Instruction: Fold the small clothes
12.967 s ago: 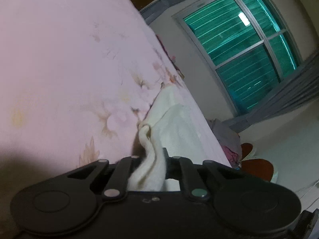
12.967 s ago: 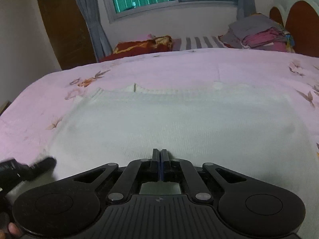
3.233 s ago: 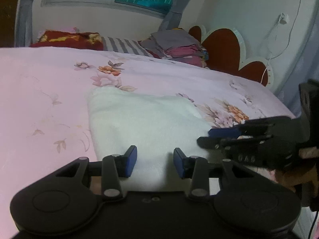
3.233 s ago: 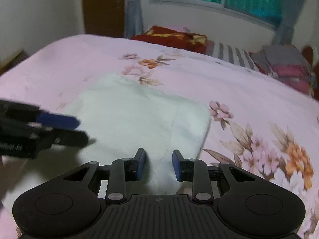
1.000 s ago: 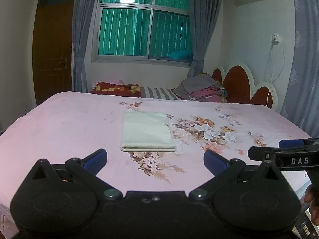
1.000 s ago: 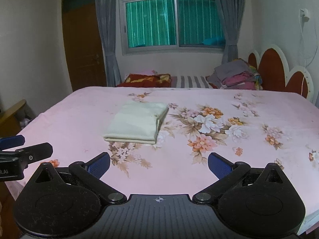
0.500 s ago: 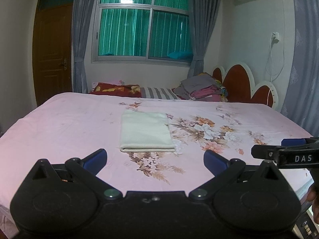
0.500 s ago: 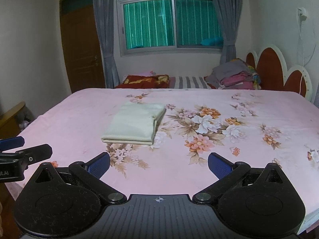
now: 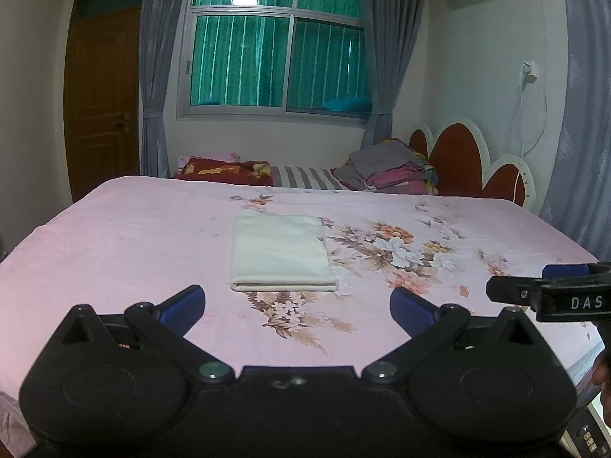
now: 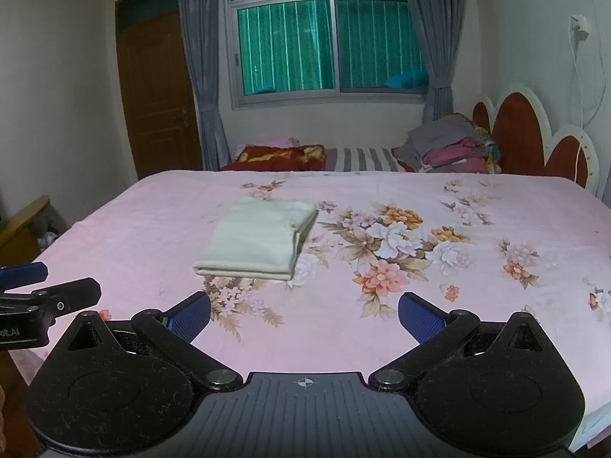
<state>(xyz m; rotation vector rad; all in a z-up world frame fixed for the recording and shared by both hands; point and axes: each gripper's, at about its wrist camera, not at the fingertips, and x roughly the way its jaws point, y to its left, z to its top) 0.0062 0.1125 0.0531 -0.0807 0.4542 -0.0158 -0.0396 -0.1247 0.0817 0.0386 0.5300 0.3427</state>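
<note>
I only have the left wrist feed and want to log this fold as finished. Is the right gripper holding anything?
Observer: No. In the right wrist view, the right gripper has its fingers spread wide with nothing between them.
Operator: How does the cloth's right edge look from there?
Observer: The folded cream cloth shows several stacked layers along that edge. It lies flat on the pink floral bedspread.
Operator: Is there anything past the bed's left side?
Observer: Yes, a piece of wooden furniture stands beside it. I cannot tell what it is.
</note>
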